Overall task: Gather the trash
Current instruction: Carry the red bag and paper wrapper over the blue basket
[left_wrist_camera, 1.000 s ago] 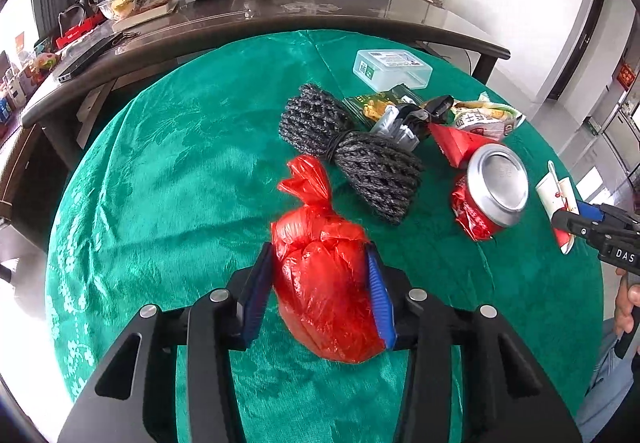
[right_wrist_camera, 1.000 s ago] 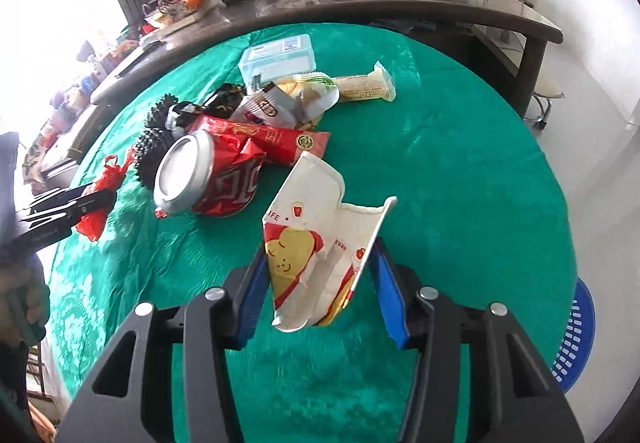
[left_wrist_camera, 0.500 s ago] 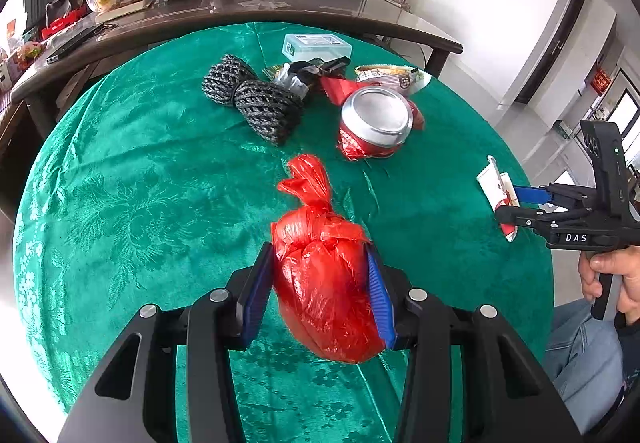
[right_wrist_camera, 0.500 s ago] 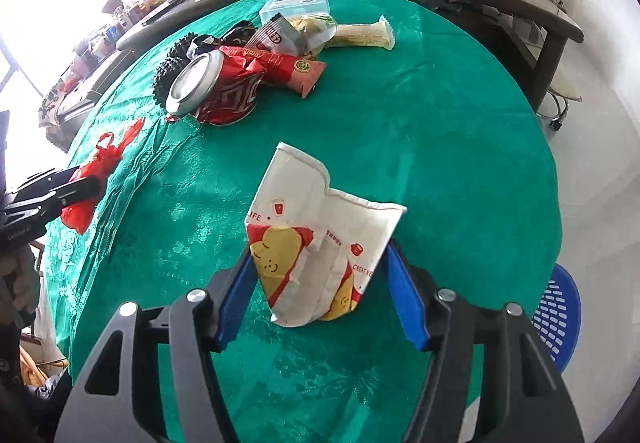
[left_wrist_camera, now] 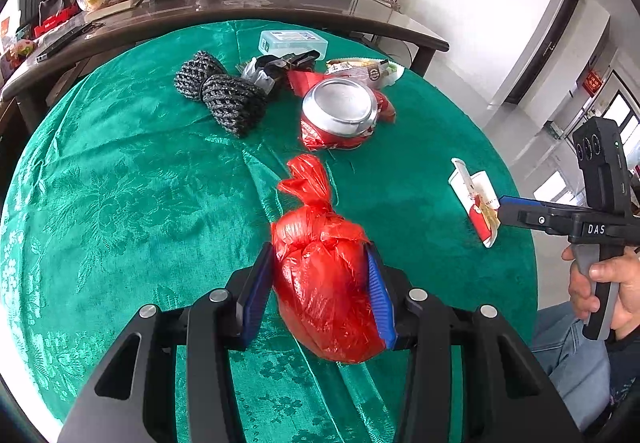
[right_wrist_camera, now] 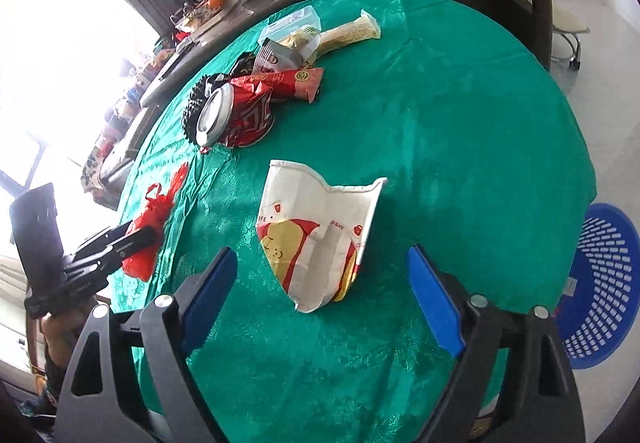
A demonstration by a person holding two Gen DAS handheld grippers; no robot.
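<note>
The left gripper [left_wrist_camera: 320, 291] has its blue pads pressed into both sides of a knotted red plastic bag [left_wrist_camera: 324, 275], squeezing it firmly, with the bag's twisted top poking forward past the fingertips. The right gripper [right_wrist_camera: 320, 295] is another matter: its jaws are opening, standing wide, and the flattened paper cup [right_wrist_camera: 320, 235], white with red and yellow print, sits between them with a clear gap to the blue pad on either side. From the left wrist view that same cup appears side-on just ahead of the right gripper's blue tip, near the edge of the round table with the green cloth [left_wrist_camera: 120, 203], and a person's hand [left_wrist_camera: 608, 287] wraps the gripper's grey handle. Taking the crushed red can [left_wrist_camera: 340, 115] as the marker, the red bag hangs on the near side of it, and the paper cup is nearer too and off to the right. Just behind the can lies a red snack wrapper [right_wrist_camera: 288, 83], and behind that a clutter of other wrappers and a clear plastic box [left_wrist_camera: 292, 41]. To the can's left lies a bundle of black netting [left_wrist_camera: 224, 99]. Down on the floor, beyond the table's right edge in the right wrist view, stands a blue perforated basket [right_wrist_camera: 604, 283], well away from the can.
</note>
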